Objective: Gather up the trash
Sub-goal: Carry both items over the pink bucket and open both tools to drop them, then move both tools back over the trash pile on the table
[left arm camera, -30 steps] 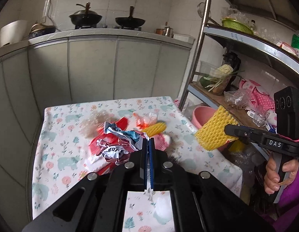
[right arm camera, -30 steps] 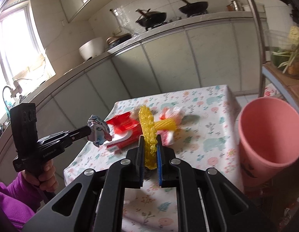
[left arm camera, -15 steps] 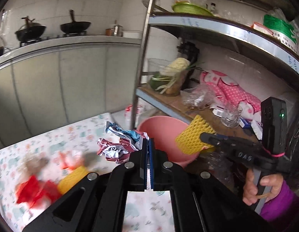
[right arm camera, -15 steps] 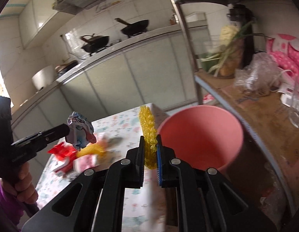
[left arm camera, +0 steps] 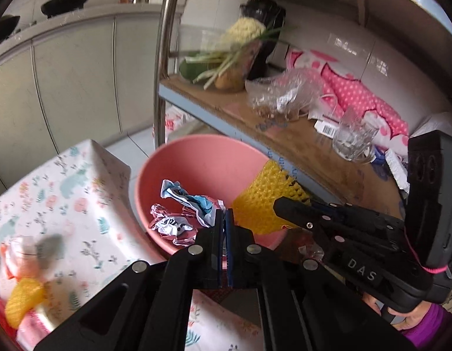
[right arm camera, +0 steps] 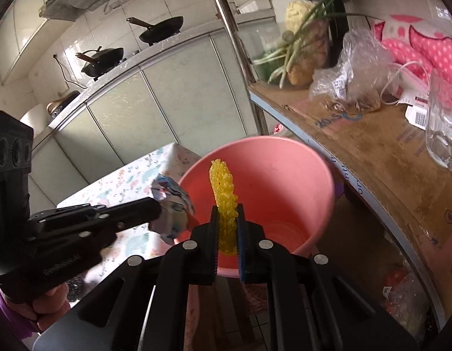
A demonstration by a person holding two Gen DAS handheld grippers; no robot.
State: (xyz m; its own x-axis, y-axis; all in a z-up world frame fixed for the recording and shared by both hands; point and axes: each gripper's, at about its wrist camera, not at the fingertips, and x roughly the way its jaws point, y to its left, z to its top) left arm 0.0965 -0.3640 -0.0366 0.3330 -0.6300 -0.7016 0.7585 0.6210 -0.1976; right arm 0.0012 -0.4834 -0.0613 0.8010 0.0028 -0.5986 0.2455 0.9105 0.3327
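Note:
A pink bin (left arm camera: 202, 163) (right arm camera: 284, 175) stands on the floor between the table and a shelf rack. My left gripper (left arm camera: 225, 213) is shut on a crumpled blue, white and red wrapper (left arm camera: 179, 210) (right arm camera: 171, 201), which hangs over the bin's near rim. My right gripper (right arm camera: 227, 213) is shut on a yellow foam net (right arm camera: 224, 196) (left arm camera: 261, 201) held upright over the bin's mouth. In the left wrist view the right gripper (left arm camera: 280, 204) comes in from the right with the net at its tip. More trash lies on the table at the lower left, including a yellow piece (left arm camera: 24, 301).
The table (left arm camera: 65, 193) with a floral cloth sits left of the bin. A metal shelf rack (left arm camera: 164, 58) (right arm camera: 372, 146) stands on the right, carrying greens, a plastic bag and a glass (left arm camera: 354, 140). Kitchen cabinets and pans line the back wall.
Both grippers swung right from over the table to the pink bin, carrying the wrapper and the foam net. The bin now fills the middle of both views.

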